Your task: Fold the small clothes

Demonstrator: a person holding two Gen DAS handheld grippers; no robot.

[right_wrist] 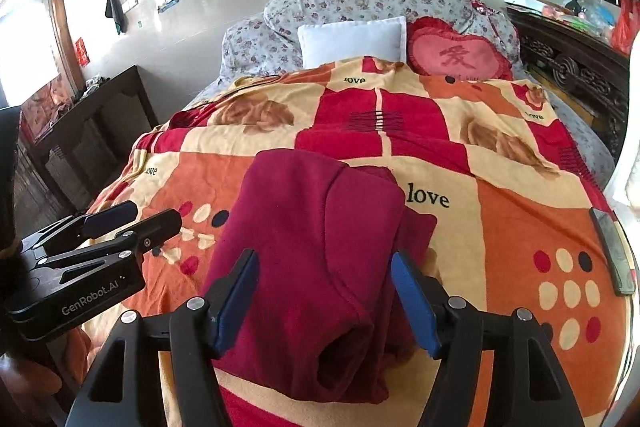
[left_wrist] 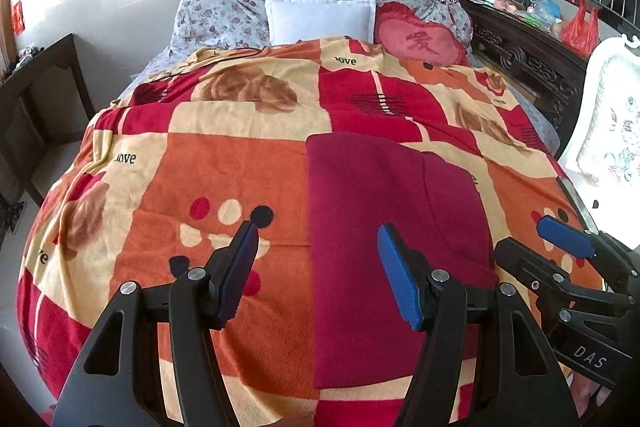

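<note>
The dark red garment [right_wrist: 316, 247] lies on the patterned blanket [right_wrist: 512, 227] of the bed, already doubled over itself into a rough rectangle. Its long axis runs from the near edge of the bed toward the pillows [right_wrist: 352, 43], so it points away from both tools rather than across them.

The right gripper [right_wrist: 324, 291] hangs directly over the near end of the garment, jaws apart and nothing between the pads; the cloth shows between the fingers but lies flat below them, not pinched. The left gripper [left_wrist: 316, 267] is also released and empty. It hovers over the blanket at the garment's left edge, one finger over orange cloth, the other over the red.

So the garment lies straight ahead of the right gripper and slightly to the right of the left one; the right is the nearer. A loose folded flap with an open sleeve end sits at the near right part of the pile. Judging from this, the next fold would likely carry the near end away toward the pillows, along that long axis.
</note>
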